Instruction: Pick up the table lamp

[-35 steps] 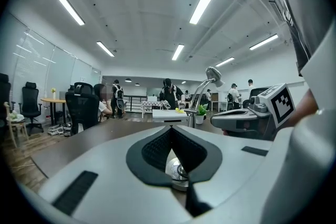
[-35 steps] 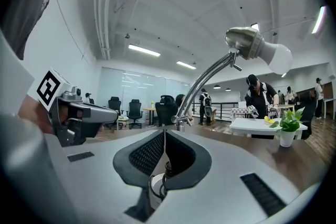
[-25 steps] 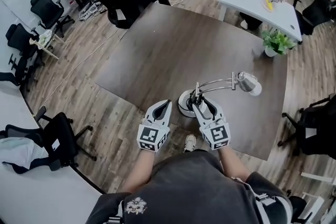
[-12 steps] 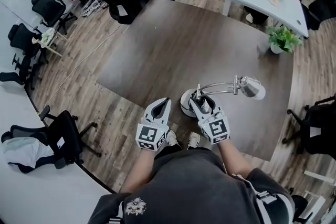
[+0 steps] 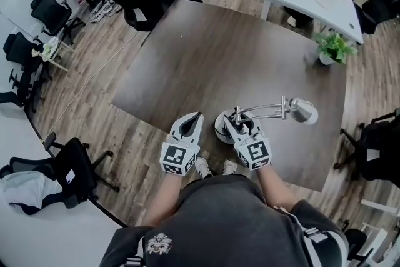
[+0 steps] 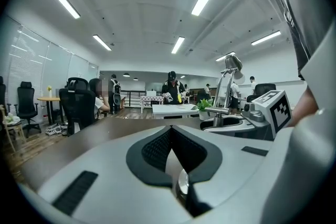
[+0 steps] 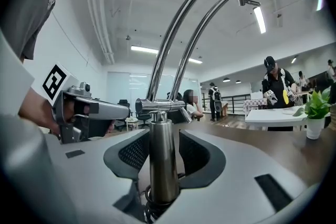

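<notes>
Chrome table lamp (image 5: 262,110), at the dark desk's (image 5: 206,53) near edge, is being lined up for grasping. Its post (image 7: 164,160) is being straddled, unpinched, by the right gripper's (image 5: 232,119) just-opened, spread jaws. The left gripper (image 5: 197,115) is being held pressed together, empty. Next, a firm squeeze seems needed before lifting.

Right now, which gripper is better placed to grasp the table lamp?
Right. The right gripper has just been opening its jaws, and they straddle the upright post of the table lamp without pressing it. The left gripper is shut, empty, beside the lamp's base.
</notes>
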{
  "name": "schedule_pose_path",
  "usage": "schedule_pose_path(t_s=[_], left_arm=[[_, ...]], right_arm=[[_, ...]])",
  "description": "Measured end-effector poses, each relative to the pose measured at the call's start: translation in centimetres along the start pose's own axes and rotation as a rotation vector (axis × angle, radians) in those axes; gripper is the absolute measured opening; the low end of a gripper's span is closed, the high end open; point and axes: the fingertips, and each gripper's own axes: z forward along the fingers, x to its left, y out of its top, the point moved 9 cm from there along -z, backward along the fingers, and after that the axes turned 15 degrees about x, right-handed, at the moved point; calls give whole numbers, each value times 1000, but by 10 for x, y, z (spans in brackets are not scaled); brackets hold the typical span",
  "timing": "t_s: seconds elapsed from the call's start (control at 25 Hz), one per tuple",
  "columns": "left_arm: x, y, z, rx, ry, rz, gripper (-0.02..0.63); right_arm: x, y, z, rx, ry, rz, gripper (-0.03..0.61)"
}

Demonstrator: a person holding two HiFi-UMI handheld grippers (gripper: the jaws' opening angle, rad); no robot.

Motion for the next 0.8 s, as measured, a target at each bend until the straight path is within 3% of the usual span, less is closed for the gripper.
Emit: schedule_pose_path(t_s=[0.48, 0.8], left_arm=[[23, 10, 9, -17, -4, 10, 7], [29, 13, 18, -16, -25, 13, 8]], right_arm=[[-2, 8, 17, -46, -5, -6, 164], [4, 12, 18, -62, -36, -45, 57]])
